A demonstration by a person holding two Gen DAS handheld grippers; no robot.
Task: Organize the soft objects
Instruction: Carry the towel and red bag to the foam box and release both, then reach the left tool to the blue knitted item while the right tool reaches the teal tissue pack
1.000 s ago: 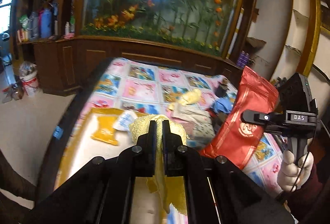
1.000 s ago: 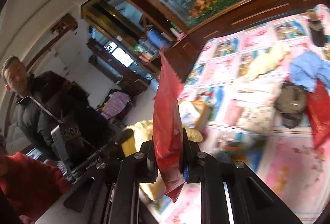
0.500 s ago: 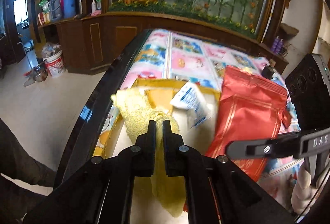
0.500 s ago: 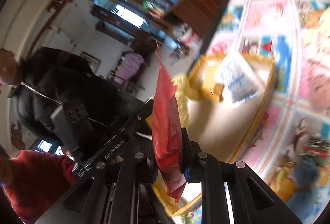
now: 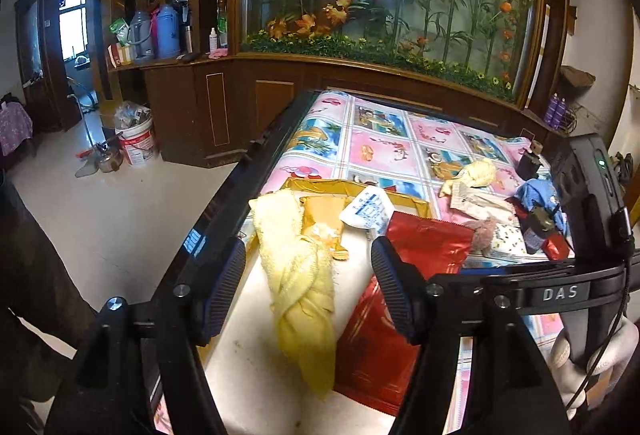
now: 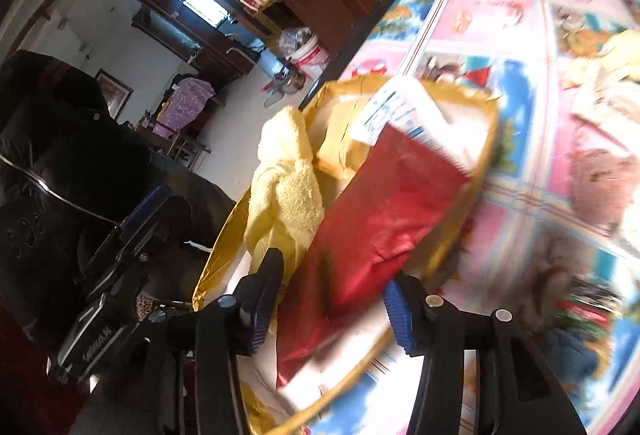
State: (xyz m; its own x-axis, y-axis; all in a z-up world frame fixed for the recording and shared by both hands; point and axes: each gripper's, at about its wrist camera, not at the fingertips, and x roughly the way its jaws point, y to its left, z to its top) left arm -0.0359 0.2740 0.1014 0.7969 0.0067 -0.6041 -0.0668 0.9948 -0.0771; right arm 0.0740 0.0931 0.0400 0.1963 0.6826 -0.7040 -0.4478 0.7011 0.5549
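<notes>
Yellow towel [image 5: 298,287] and red pouch [image 5: 396,323]: lying side by side in gold-rimmed tray [image 5: 404,197]; left gripper [image 5: 308,295] opening, clear of towel; right gripper [image 6: 330,305] opening, pouch loose between; best lifted straight away, without snagging either.

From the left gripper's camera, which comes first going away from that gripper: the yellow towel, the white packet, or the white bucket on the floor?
1. Yellow towel: in the gold-rimmed tray, right between the opening fingers of the left gripper, untouched by either.
2. White packet: farther back in the tray, right of the towel's top.
3. White bucket: far left, on the floor beyond the table.
</notes>
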